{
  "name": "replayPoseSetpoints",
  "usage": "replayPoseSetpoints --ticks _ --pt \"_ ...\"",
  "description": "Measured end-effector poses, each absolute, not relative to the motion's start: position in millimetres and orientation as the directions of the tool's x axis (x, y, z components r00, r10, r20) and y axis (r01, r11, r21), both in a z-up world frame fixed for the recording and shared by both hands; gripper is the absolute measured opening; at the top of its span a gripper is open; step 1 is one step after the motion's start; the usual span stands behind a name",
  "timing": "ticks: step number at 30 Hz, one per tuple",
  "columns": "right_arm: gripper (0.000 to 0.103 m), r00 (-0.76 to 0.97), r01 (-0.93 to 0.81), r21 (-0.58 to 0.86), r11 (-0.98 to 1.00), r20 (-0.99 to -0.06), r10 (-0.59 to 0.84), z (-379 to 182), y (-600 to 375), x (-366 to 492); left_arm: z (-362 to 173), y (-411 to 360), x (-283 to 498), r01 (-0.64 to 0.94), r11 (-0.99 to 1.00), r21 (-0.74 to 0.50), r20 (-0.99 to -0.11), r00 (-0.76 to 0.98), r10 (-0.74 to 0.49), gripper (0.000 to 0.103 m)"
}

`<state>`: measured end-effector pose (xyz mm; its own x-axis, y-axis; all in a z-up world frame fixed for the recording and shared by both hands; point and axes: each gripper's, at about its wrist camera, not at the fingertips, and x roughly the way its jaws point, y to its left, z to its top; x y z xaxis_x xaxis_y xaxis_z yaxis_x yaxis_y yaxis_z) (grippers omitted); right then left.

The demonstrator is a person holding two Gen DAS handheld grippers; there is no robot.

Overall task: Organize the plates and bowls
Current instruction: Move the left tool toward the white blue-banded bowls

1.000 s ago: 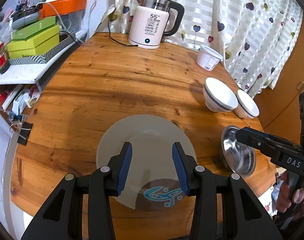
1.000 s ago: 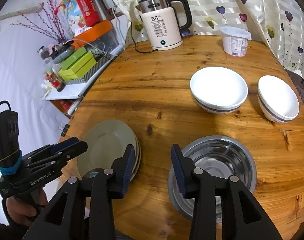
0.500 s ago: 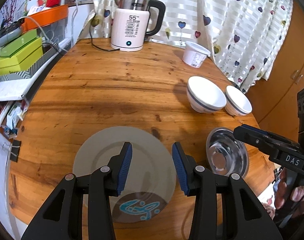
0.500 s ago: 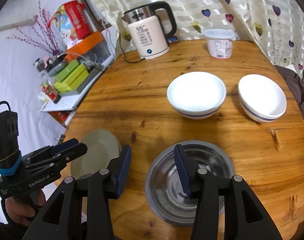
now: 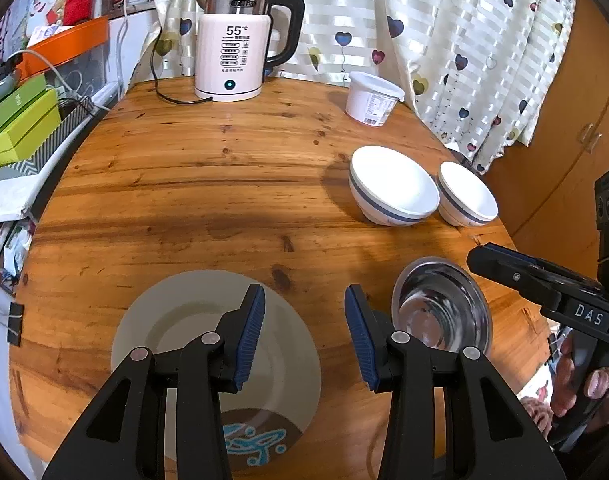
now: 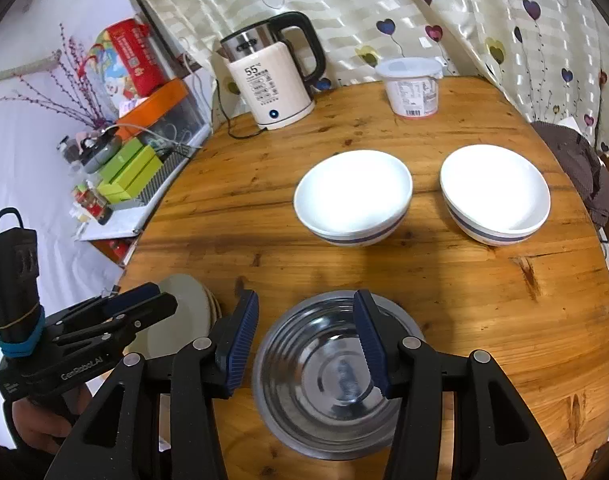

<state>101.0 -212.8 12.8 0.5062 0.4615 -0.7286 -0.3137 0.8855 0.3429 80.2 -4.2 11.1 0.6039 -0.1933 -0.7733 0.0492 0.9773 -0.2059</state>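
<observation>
Two white bowls (image 6: 354,196) (image 6: 494,192) sit beyond the right gripper (image 6: 306,336), spread wider just now above one steel bowl (image 6: 332,376). Left gripper (image 5: 304,332) is spread, empty, over the plate stack (image 5: 192,316).

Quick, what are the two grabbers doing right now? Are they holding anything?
Left gripper: open, holding nothing, above the plate.
Right gripper: open, fingers just spread wider, holding nothing, over the steel bowl.
</observation>
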Motion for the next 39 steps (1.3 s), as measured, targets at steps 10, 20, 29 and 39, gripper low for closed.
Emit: replayPoseSetpoints --ticks 10,20,29,39 --pt "0.049 0.516 -0.264 0.349 0.899 -0.737 0.437 9 -226 111 9 -12 95 0.064 0.975 -0.212 -0.78 0.59 -0.209 0.043" --pt "0.049 0.523 -0.241 0.349 0.906 -0.739 0.424 10 -230 118 9 -13 109 0.072 0.968 -0.239 -0.781 0.578 -0.236 0.043" --pt "0.048 0.527 -0.227 0.364 0.903 -0.734 0.428 11 -234 125 14 -21 123 0.095 0.961 -0.259 -0.778 0.569 -0.266 0.043" --pt "0.039 0.527 -0.184 0.397 0.899 -0.732 0.431 5 -244 146 16 -37 157 0.105 0.947 -0.305 -0.773 0.554 -0.31 0.043"
